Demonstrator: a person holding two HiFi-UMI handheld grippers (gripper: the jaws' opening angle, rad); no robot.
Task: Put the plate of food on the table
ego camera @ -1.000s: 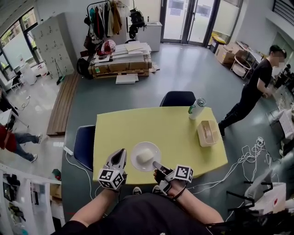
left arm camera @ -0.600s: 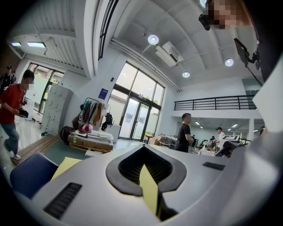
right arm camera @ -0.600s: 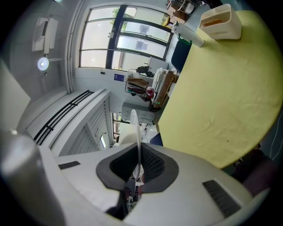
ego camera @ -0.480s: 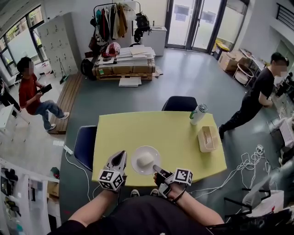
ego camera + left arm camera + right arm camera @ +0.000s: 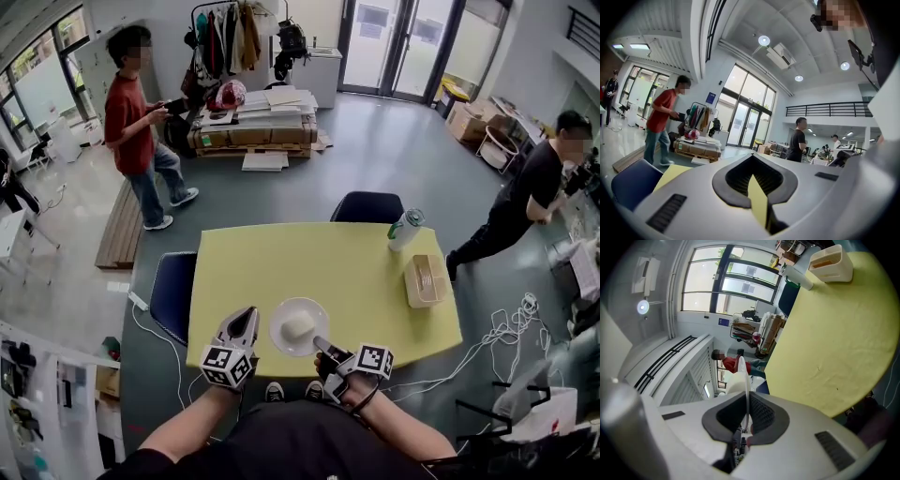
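Right gripper (image 5: pixel 321 344) has its fingers (image 5: pixel 761 414) pinched tight on the near rim of the white plate (image 5: pixel 281 317), with a lump of pale food (image 5: pixel 300 327) sitting in the middle. The plate's at the near edge of the yellow worktop (image 5: pixel 281 262); honestly can't tell if it's resting on it or just above. Left gripper (image 5: pixel 248 313) is right beside the plate on its left, fingers closed on nothing. Far right of the worktop: a bottle (image 5: pixel 405 228) and a beige box (image 5: pixel 424 278). Person in red (image 5: pixel 136 122) walking in the background.
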